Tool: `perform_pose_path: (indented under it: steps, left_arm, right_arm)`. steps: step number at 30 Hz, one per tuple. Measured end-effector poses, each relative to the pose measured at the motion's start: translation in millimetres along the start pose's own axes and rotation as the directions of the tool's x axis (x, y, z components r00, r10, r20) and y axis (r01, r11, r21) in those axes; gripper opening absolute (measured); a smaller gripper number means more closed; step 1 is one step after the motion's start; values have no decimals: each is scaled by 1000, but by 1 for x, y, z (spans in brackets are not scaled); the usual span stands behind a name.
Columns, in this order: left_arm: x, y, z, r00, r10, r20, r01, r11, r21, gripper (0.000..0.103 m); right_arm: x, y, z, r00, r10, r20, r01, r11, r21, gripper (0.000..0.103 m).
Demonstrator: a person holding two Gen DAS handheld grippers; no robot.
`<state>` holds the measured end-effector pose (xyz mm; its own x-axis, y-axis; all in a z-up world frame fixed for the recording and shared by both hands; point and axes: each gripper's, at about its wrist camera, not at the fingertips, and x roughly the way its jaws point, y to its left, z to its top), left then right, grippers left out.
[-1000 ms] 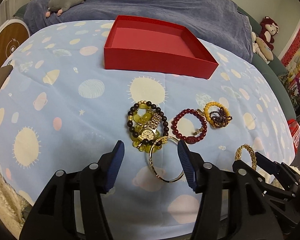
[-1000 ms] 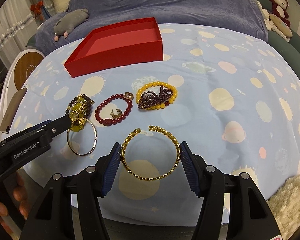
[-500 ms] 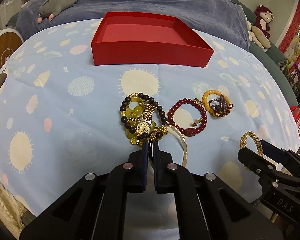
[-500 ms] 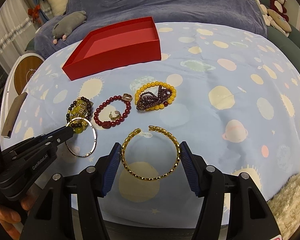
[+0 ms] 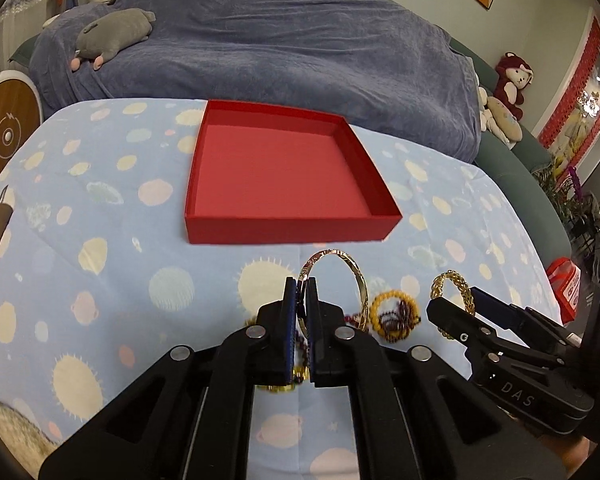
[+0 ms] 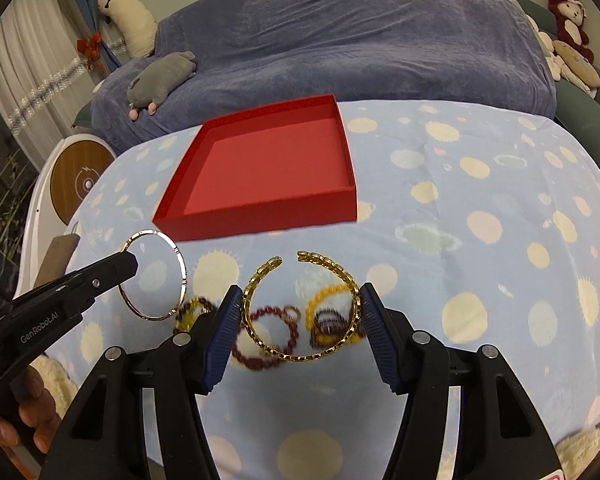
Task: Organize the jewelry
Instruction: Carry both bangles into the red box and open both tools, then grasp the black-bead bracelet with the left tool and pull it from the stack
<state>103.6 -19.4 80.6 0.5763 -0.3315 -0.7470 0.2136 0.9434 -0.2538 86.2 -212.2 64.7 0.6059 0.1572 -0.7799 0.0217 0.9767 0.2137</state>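
Note:
My left gripper [image 5: 300,286] is shut on a thin gold bangle [image 5: 354,270] and holds it in the air in front of the empty red box [image 5: 288,224]; it also shows in the right wrist view [image 6: 162,276]. My right gripper [image 6: 298,312] is shut on a gold chain cuff [image 6: 260,276] and holds it lifted; the cuff shows in the left wrist view [image 5: 454,284]. Below lie a yellow bead bracelet with purple beads [image 5: 394,314], a red bead bracelet [image 6: 268,334] and a yellow piece [image 5: 278,388], partly hidden by the fingers.
The table wears a light blue cloth with planet prints [image 5: 100,280]. Behind it is a sofa under a blue cover [image 5: 280,48] with a grey plush toy [image 5: 112,36]. A round white device [image 6: 82,178] stands at the left.
Both grippers have lifted their pieces off the cloth and moved toward the red box. The right gripper has closed on the gold cuff; the left still holds the bangle.

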Motion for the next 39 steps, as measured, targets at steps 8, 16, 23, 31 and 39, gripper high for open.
perform_pose_path:
  steps: [8,16,23,31,39]
  left_arm:
    - [54,15,91,999,31,38,-31,1000,4,4]
    - [123,36,147,997,78,9,-78,997,-16,5]
    - [172,50,173,993,112,-32,-112,994,-8,5]
    - [189,62,179,992,119,-35,-120,992,-33,13]
    - [155,66,166,990,141,27,-139,988,-71,55]
  right_arm:
    - [52,9,97,999,43,21,-42,999,-12,57]
    - [131,7,159,1000,-1,-21,1,1000,0,57]
    - [182,9,186,997,-30,-65,28,999,-17,57]
    - [213,3,192,993,-39,-110,40,999,6,61]
    - [177,-5,180,998,-28,-54,29,999,20,64]
